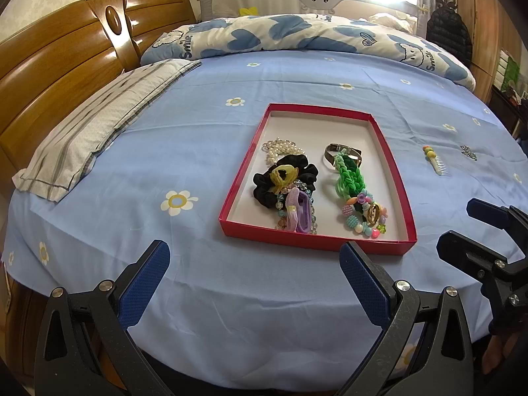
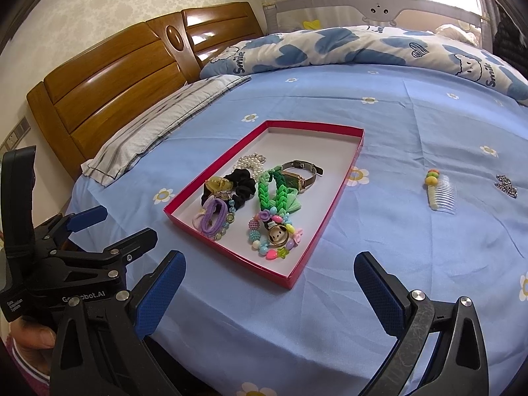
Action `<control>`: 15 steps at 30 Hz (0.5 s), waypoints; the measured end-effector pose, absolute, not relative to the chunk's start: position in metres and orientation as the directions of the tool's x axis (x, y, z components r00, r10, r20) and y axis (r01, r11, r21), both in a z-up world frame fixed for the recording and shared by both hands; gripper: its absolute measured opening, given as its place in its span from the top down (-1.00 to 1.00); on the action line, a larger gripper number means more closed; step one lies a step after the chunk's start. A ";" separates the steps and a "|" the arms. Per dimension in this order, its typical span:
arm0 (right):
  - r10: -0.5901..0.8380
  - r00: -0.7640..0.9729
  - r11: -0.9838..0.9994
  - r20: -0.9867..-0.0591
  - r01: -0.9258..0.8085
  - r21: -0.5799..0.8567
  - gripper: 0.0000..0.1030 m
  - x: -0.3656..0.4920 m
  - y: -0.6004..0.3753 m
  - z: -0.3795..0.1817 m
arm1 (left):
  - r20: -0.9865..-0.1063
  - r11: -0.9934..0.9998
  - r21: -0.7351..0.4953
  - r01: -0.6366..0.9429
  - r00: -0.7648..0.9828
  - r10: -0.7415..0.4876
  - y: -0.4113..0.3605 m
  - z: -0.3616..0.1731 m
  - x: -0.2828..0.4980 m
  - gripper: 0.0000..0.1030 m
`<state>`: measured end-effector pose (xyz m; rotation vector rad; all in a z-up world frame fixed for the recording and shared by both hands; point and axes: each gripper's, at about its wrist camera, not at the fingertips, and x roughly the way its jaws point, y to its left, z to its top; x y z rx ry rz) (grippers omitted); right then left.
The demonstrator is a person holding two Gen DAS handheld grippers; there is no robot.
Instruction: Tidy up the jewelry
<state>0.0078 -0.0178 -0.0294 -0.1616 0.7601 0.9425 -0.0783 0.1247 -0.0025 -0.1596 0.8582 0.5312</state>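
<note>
Red cardboard tray [image 1: 392, 178] in the left wrist view already holds most pieces: pearls, black scrunchie [image 1: 285, 173], watch, green braided band, bead bracelets. Left gripper [image 1: 254, 283] hovers spread and empty at the bed's near edge.

From the right wrist view, a small comb [image 2: 440, 194] and sparkly clip [image 2: 506, 185] lie outside, toward the sheet's right edge; right gripper [image 2: 270, 292] gapes empty. Nearly done, I'd say.
</note>
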 end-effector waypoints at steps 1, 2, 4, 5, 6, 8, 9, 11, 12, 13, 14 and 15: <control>0.670 0.354 0.597 -0.652 -0.779 0.191 -1.00 0.008 -0.018 -0.029 | -0.754 0.859 0.076 -0.506 0.534 0.382 0.125 -0.003 -0.078 -1.00; 0.671 0.354 0.597 -0.652 -0.779 0.192 -1.00 0.008 -0.018 -0.029 | -0.754 0.860 0.077 -0.505 0.535 0.381 0.125 -0.003 -0.078 -1.00; 0.672 0.353 0.597 -0.651 -0.779 0.193 -1.00 0.008 -0.018 -0.029 | -0.754 0.859 0.078 -0.506 0.533 0.382 0.125 -0.003 -0.078 -1.00; 0.671 0.353 0.597 -0.652 -0.779 0.192 -1.00 0.008 -0.018 -0.029 | -0.755 0.859 0.078 -0.505 0.534 0.382 0.125 -0.003 -0.078 -1.00; 0.671 0.353 0.597 -0.652 -0.779 0.192 -1.00 0.008 -0.018 -0.029 | -0.755 0.860 0.076 -0.505 0.534 0.380 0.124 -0.003 -0.078 -1.00; 0.671 0.353 0.596 -0.652 -0.780 0.192 -1.00 0.008 -0.018 -0.029 | -0.755 0.860 0.077 -0.505 0.534 0.381 0.124 -0.003 -0.078 -1.00; 0.671 0.353 0.596 -0.652 -0.780 0.192 -1.00 0.008 -0.018 -0.029 | -0.755 0.860 0.077 -0.505 0.533 0.381 0.124 -0.003 -0.078 -1.00; 0.671 0.352 0.596 -0.653 -0.780 0.192 -1.00 0.008 -0.017 -0.029 | -0.755 0.860 0.077 -0.505 0.534 0.381 0.124 -0.003 -0.078 -1.00; 0.671 0.352 0.596 -0.653 -0.780 0.192 -1.00 0.008 -0.018 -0.029 | -0.756 0.859 0.076 -0.506 0.533 0.380 0.125 -0.003 -0.078 -1.00; 0.671 0.352 0.596 -0.653 -0.780 0.192 -1.00 0.008 -0.017 -0.028 | -0.756 0.859 0.076 -0.506 0.533 0.380 0.124 -0.003 -0.078 -1.00; 0.671 0.352 0.596 -0.652 -0.780 0.192 -1.00 0.008 -0.018 -0.028 | -0.755 0.859 0.077 -0.506 0.533 0.382 0.124 -0.003 -0.078 -1.00; 0.671 0.353 0.596 -0.652 -0.779 0.192 -1.00 0.008 -0.018 -0.029 | -0.755 0.858 0.077 -0.508 0.532 0.383 0.124 -0.003 -0.078 -1.00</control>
